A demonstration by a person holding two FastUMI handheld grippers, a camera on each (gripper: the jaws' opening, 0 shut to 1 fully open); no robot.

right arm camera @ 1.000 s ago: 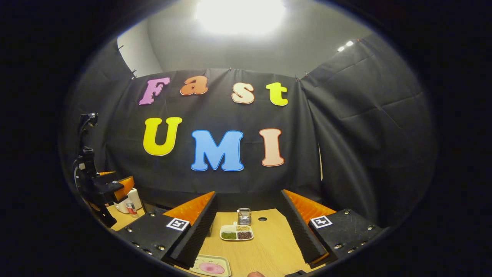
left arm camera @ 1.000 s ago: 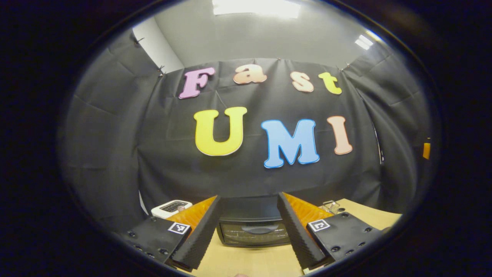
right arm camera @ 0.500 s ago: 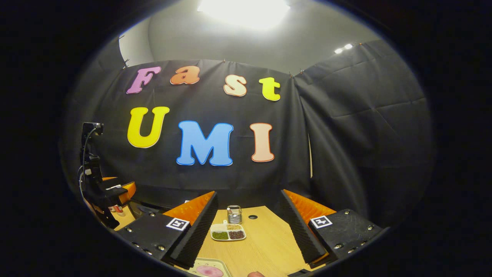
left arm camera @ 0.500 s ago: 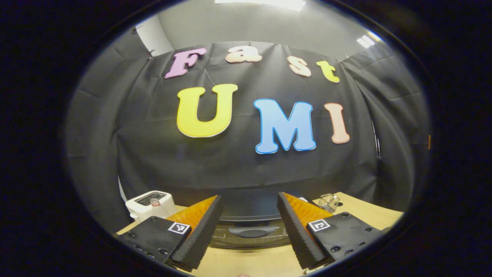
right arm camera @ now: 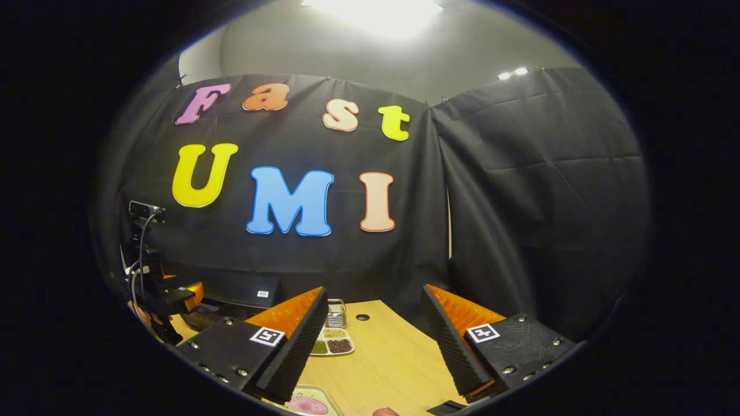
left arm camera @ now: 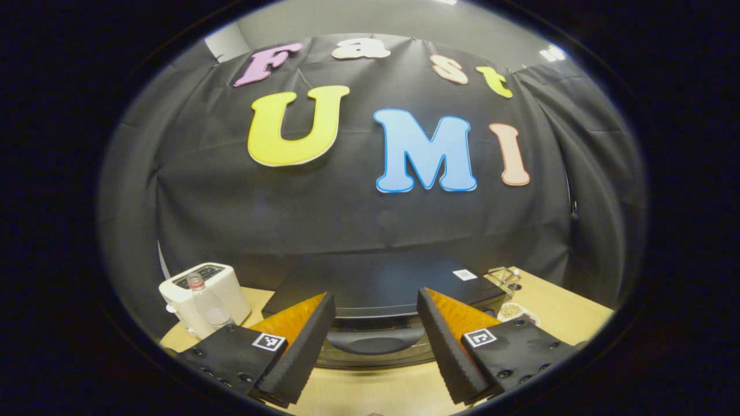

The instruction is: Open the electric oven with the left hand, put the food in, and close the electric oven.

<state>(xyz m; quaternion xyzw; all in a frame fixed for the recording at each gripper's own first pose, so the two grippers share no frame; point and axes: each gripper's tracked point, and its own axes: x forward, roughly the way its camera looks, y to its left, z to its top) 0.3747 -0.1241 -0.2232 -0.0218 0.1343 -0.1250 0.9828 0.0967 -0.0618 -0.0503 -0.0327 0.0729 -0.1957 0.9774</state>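
in the left gripper view we see the left hand-held gripper with its two fingers spread wide, nothing between them. straight ahead, framed by the fingers, stands the black electric oven on the wooden table, its door shut; the dark curved door handle lies in the gap between the fingertips, near them but apart from them. to the left of the oven a white toaster sits on the table, with a clear plastic bottle just in front of it. to the right of the oven we make out a small wire basket and a divided dish, both small and blurred.

in the right gripper view the right hand-held gripper is also spread open and empty, held above the table. beyond its left finger lies the divided dish holding green, tan and dark brown fillings, and the wire basket stands just behind it. at the bottom edge, partly hidden by the left finger, a pale tray carries a pink round piece of food; what kind we cannot tell. far to the left in this view the other gripper shows in front of the oven.
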